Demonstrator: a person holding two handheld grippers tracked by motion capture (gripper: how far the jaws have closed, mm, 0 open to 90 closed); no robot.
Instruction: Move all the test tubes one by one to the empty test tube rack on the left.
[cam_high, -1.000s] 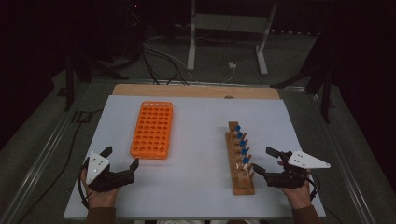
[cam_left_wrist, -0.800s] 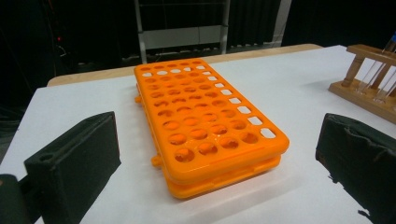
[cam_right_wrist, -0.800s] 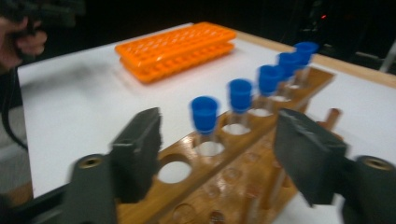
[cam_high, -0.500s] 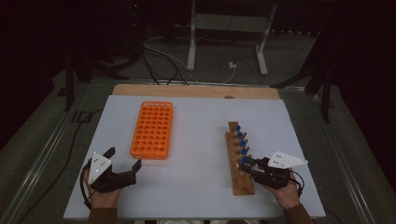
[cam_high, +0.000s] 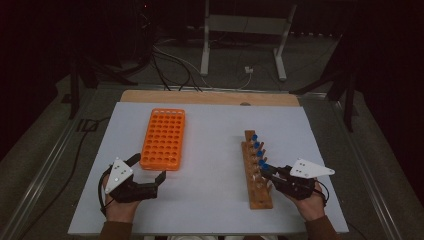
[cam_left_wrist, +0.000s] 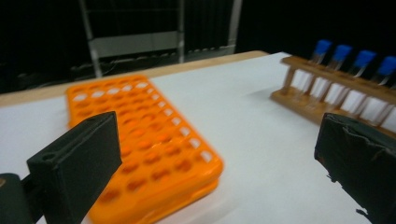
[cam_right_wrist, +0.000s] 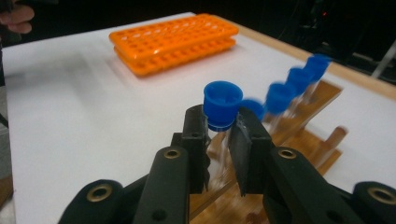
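Observation:
A wooden rack (cam_high: 257, 187) on the right of the table holds several blue-capped tubes (cam_high: 256, 143). My right gripper (cam_high: 265, 171) has just been closing, and it is now shut on the nearest tube (cam_right_wrist: 222, 103), its pads just under the blue cap. The tube stands upright in the rack (cam_right_wrist: 322, 140). An orange tube rack (cam_high: 164, 138) with bare holes lies flat at centre left. My left gripper (cam_high: 149, 166) is open at the near end of that rack, nothing between its jaws. In the left gripper view the orange rack (cam_left_wrist: 149, 135) lies just ahead of the wide-apart jaws.
A white mat (cam_high: 210, 125) covers the table, with a strip of bare wood along its far edge (cam_high: 210, 97). Cables and metal stand legs (cam_high: 205, 45) are on the dark floor beyond. Bare mat lies between the two racks.
My right gripper moved left to the wooden rack and closed on the nearest blue-capped tube. The left gripper shifted a little forward and right, toward the orange rack.

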